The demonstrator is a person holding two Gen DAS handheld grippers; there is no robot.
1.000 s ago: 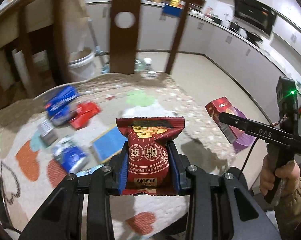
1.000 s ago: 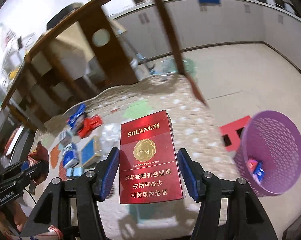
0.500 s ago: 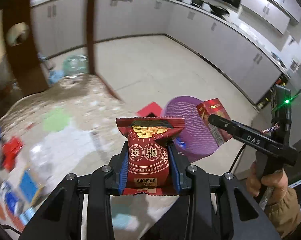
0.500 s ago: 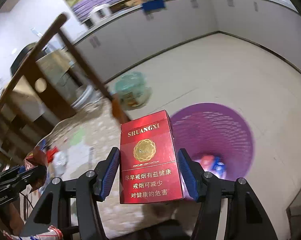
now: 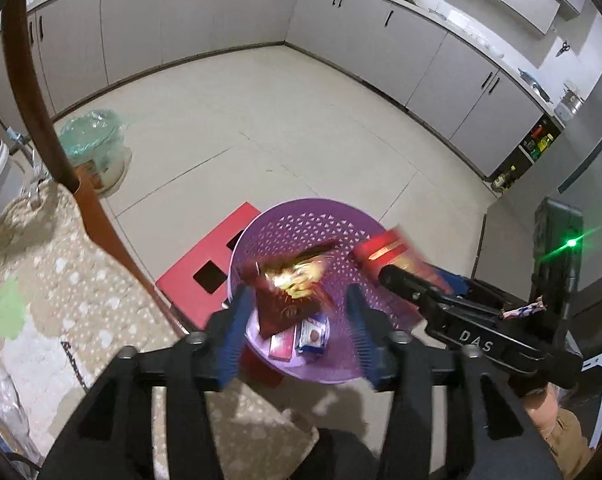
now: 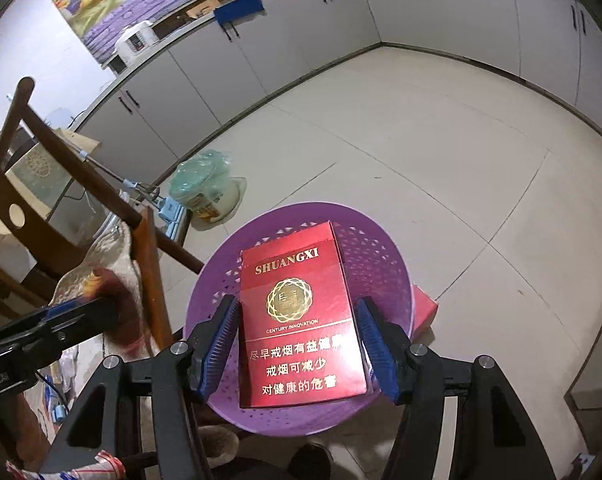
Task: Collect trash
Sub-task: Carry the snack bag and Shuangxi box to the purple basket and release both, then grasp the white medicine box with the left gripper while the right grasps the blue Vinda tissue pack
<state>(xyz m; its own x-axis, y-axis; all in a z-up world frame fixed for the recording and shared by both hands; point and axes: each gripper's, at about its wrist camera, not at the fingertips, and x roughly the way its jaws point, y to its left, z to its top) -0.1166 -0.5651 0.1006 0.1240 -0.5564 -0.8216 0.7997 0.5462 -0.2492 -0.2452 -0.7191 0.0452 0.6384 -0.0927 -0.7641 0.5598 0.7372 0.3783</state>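
Left wrist view: left gripper [image 5: 297, 326] is opening, one blurred red snack packet [image 5: 289, 288] dropping loose between its pads over the purple basket [image 5: 301, 216], two small packs lying on the basket's floor. Right gripper [image 6: 297, 344] is opening too, its pads beside one red SHUANGXI cigarette box [image 6: 301, 316] above the basket's rim.

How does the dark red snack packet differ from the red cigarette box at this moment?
The snack packet is a soft, crinkled pouch, blurred and loose between the opening jaws; the cigarette box is rigid, flat-faced and sharp between the right hand-held gripper's pads. Both are red and over the purple basket.
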